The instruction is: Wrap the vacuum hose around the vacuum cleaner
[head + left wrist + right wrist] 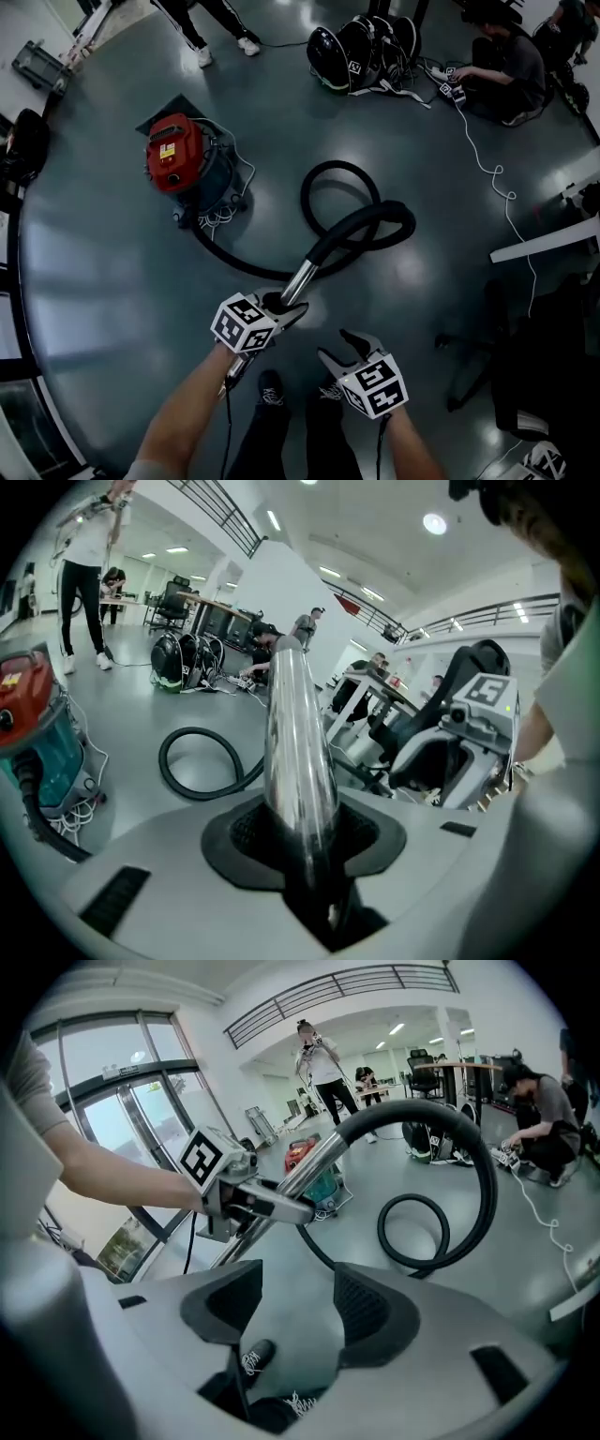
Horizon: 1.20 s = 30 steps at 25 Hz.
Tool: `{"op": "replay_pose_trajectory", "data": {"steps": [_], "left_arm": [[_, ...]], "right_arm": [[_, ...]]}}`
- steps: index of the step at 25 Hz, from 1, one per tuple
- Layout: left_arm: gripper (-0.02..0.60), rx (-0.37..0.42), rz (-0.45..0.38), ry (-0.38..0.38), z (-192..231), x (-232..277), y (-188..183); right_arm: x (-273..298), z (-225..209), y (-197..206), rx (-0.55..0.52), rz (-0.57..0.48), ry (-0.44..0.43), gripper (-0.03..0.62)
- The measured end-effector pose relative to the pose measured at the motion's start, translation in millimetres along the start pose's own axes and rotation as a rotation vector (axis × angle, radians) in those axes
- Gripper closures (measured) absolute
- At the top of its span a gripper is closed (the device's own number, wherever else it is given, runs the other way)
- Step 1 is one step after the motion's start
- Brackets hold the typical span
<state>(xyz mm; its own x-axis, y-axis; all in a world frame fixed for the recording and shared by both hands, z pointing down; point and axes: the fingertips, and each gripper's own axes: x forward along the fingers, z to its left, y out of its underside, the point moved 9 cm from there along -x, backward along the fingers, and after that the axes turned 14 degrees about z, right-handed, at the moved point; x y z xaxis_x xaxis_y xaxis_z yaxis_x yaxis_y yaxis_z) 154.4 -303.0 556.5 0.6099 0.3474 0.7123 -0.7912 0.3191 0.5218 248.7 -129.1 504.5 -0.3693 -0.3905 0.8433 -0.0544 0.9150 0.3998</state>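
Note:
The vacuum cleaner point(176, 159), red on top with a teal drum, stands on the grey floor at the upper left. Its black hose point(349, 208) runs along the floor, curls into a loop and rises to a shiny metal tube point(302, 279). My left gripper point(281, 306) is shut on the lower end of that tube point(298, 761), which sticks up between the pads. My right gripper point(339, 345) hangs beside it, lower right, open with nothing between its fingers point(295, 1307). In the right gripper view the hose point(469, 1138) arches overhead and the vacuum cleaner point(321, 1183) shows behind the left gripper point(246, 1199).
A seated person point(506, 61) works by a pile of black gear point(361, 52) at the top right, with a white cable point(487, 159) trailing over the floor. Another person's legs point(220, 23) stand at the top. A dark office chair point(525, 356) is at the right. My own shoes point(272, 389) are below.

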Motion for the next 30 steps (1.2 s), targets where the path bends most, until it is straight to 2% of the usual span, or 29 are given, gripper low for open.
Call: {"op": "replay_pose_trajectory", "data": {"steps": [8, 9, 13, 17, 23, 27, 30], "left_arm": [[0.449, -0.122, -0.159, -0.007, 20, 64, -38], [0.449, -0.151, -0.184, -0.006, 22, 69, -42], [0.449, -0.307, -0.293, 0.001, 33, 83, -53], [0.449, -0.408, -0.359, -0.017, 34, 87, -60], [0.449, -0.424, -0.354, -0.081, 31, 84, -69], [0.449, -0.414, -0.342, -0.130, 38, 85, -76], [0.449, -0.441, -0.345, -0.162, 46, 86, -85]], "right_arm": [[47, -45, 35, 0.099, -0.008, -0.038, 0.365], [52, -49, 36, 0.117, -0.013, -0.050, 0.365], [71, -60, 32, 0.159, -0.025, -0.117, 0.295], [88, -64, 25, 0.140, 0.011, -0.180, 0.295], [118, -56, 21, 0.090, 0.102, -0.232, 0.295], [133, -63, 18, 0.142, 0.122, -0.236, 0.295], [143, -63, 13, 0.178, 0.126, -0.216, 0.296]]}}
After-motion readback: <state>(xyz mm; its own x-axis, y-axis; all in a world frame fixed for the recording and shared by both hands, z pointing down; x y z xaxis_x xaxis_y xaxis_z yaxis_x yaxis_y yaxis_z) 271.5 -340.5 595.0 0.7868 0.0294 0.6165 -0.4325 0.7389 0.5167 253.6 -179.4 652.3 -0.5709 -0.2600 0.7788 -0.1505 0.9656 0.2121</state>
